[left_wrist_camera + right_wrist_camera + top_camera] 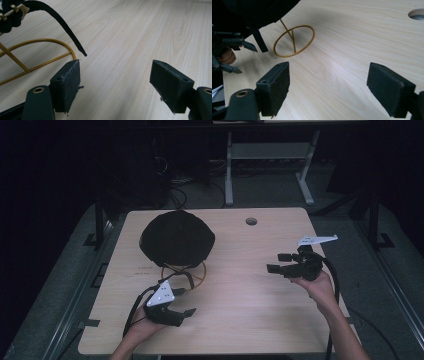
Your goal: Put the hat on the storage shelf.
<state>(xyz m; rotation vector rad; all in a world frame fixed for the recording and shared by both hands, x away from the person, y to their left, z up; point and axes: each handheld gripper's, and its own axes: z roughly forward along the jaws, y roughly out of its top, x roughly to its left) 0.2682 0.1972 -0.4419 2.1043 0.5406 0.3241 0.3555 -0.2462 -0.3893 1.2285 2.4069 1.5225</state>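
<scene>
Two grippers' fingers spread, left gripper [181, 301], right gripper [279, 262], black hat [176, 238] on gold wire stand [183, 272]

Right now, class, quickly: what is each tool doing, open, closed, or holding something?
Left tool: open, holding nothing, just short of the black strap.
Right tool: open, holding nothing, above the wooden table.

A black hat [176, 238] sits on top of a thin gold wire stand [184, 272], on the left half of the desk toward the far edge. Its rounded crown hides the upper part of the stand. The stand's round ring base [294, 41] lies flat on the wood, with slim struts rising from it. A narrow black strap [60, 23] hangs from the hat, its end free above the desk beside the ring.
</scene>
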